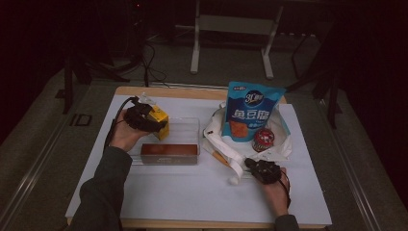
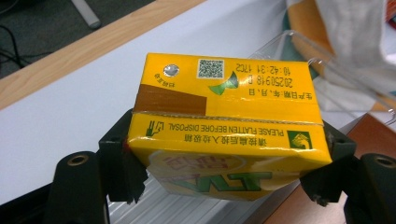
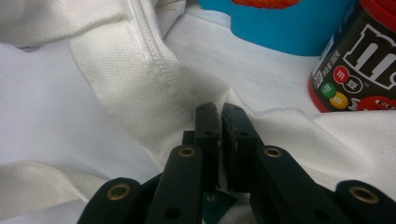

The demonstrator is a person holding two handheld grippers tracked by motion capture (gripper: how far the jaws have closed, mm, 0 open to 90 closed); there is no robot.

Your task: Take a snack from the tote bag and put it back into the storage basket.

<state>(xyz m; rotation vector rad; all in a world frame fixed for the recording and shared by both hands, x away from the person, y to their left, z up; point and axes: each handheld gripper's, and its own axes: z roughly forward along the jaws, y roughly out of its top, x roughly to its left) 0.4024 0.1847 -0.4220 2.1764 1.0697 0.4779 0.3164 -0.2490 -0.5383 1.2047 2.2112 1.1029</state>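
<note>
My left gripper (image 1: 146,119) is shut on a yellow drink carton (image 1: 159,121), the jaws pressing its two sides. In the left gripper view the carton (image 2: 224,116) hangs tilted over the near left corner of a clear plastic box (image 1: 185,126). A brown flat box (image 1: 168,150) lies in the front of that clear box. My right gripper (image 1: 256,167) rests at the front edge of a white cloth bag (image 1: 285,144). In the right gripper view its jaws (image 3: 219,112) stand together, pinching a fold of the white bag (image 3: 140,70).
A blue snack pouch (image 1: 252,110) stands upright in the bag and a red-and-black candy can (image 1: 263,139) lies beside it; both appear close ahead as the pouch (image 3: 289,23) and can (image 3: 359,70). The bag's strap (image 1: 231,162) trails over the white tabletop (image 1: 192,192).
</note>
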